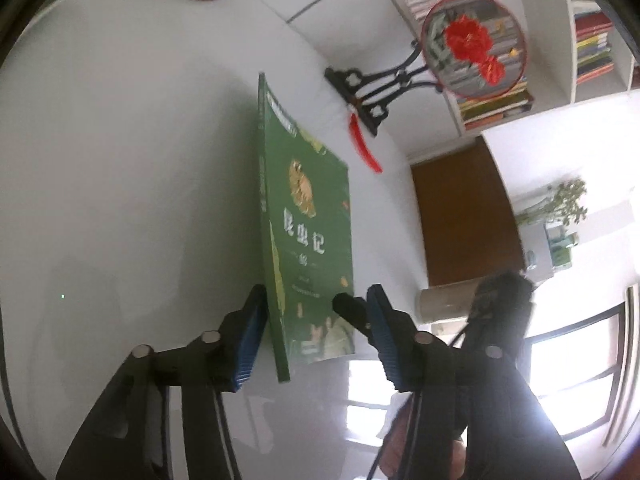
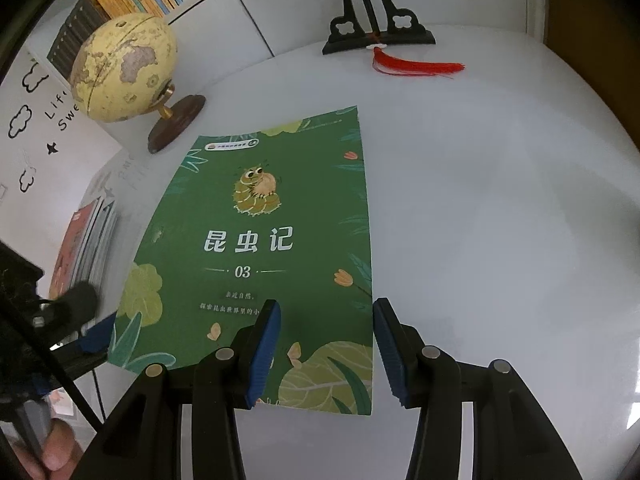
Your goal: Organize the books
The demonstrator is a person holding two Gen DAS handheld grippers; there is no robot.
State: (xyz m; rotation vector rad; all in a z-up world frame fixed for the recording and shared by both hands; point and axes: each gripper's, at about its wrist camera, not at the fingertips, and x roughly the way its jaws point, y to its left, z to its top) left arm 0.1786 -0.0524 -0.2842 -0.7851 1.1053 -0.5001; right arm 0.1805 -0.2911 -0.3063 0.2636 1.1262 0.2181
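Green book (image 2: 256,256) titled "昆虫记 03" on white table (image 2: 500,220); left gripper (image 1: 312,320) & right gripper (image 2: 326,340) both agape around it.

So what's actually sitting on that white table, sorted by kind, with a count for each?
Green book: 1
Globe: 1
Black fan stand with its round fan and red tassel: 1
Total: 3
A stack of books sits at the table's left edge; its count cannot be told.
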